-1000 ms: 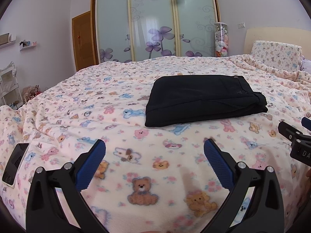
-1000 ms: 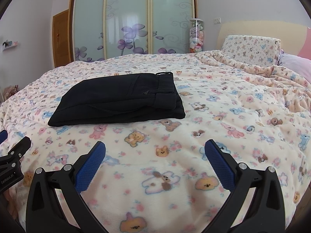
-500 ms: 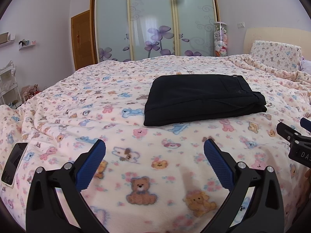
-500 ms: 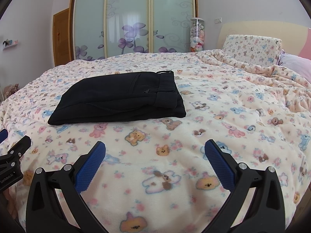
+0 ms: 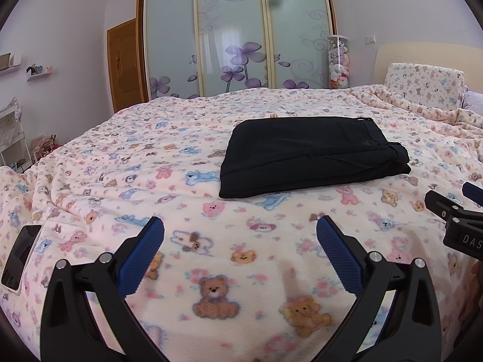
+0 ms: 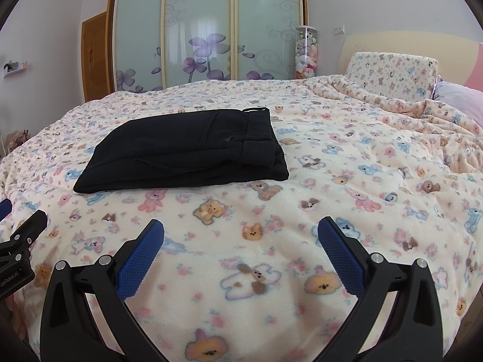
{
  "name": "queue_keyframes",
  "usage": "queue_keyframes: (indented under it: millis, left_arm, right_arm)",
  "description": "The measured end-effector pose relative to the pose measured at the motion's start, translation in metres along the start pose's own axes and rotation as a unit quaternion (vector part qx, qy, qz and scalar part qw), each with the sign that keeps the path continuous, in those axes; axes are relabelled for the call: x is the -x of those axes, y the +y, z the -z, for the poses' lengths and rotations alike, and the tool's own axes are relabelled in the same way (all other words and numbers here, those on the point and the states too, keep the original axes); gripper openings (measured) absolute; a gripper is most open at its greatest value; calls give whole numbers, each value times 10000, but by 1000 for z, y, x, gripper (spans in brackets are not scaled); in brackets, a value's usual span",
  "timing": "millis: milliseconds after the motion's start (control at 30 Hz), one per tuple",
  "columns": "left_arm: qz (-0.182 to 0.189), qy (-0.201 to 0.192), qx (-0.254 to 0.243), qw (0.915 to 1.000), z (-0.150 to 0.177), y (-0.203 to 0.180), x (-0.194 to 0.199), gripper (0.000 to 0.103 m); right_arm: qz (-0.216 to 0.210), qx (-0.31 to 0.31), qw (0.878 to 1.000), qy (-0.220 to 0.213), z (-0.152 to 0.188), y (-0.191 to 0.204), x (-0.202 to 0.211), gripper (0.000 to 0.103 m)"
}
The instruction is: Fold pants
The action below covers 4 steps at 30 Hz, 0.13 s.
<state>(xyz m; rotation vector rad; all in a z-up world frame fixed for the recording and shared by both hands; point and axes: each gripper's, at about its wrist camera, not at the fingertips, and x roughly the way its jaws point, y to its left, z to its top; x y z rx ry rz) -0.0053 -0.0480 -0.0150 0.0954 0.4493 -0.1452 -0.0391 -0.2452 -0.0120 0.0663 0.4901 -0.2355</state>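
Observation:
Black pants (image 5: 311, 154) lie folded into a flat rectangle on the bear-print bedspread (image 5: 151, 157), waistband toward the right. They also show in the right wrist view (image 6: 190, 150). My left gripper (image 5: 240, 235) is open and empty, held above the bedspread well short of the pants. My right gripper (image 6: 240, 235) is open and empty too, at a similar distance. Each gripper's tip shows at the edge of the other's view.
A phone (image 5: 21, 256) lies on the bed's left edge. Pillows (image 6: 392, 75) and bunched bedding are at the right by the headboard. A sliding-door wardrobe (image 5: 235, 36) and a tube of soft toys (image 5: 338, 60) stand behind the bed.
Both grippers have drifted only slightly; the pants have not moved and both grippers stay open.

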Motion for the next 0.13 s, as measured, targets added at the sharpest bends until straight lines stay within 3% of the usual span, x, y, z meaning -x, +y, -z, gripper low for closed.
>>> queue_keyframes:
  millis: [133]
  left_arm:
    - [5, -8, -4, 10000, 0, -1, 1, 101]
  right_arm:
    - [-4, 9, 10000, 0, 0, -1, 0, 102]
